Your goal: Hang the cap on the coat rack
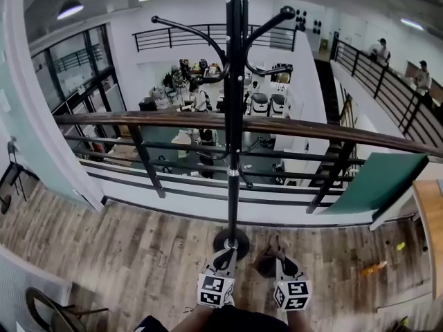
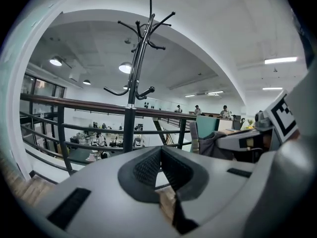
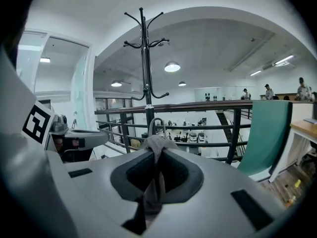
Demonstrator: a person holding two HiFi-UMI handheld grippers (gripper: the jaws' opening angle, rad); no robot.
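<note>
The black coat rack (image 1: 234, 116) stands straight ahead by the railing, its round base (image 1: 230, 243) just beyond my grippers. My right gripper (image 1: 285, 265) is shut on the grey-brown cap (image 1: 270, 253). In the right gripper view the cap's fabric (image 3: 157, 145) is pinched between the pads, and its strap loop (image 3: 155, 124) sticks up in front of the coat rack (image 3: 146, 73). My left gripper (image 1: 223, 259) sits close to the rack's base with its jaws together and nothing showing between them (image 2: 161, 152). The rack's hooks (image 2: 143, 29) are high overhead.
A dark railing with a wooden top rail (image 1: 173, 120) runs behind the rack, with a drop to a lower floor beyond it. A green board (image 1: 381, 182) leans at the right beside a wooden table (image 1: 432, 213). A chair (image 1: 48, 310) stands at the lower left.
</note>
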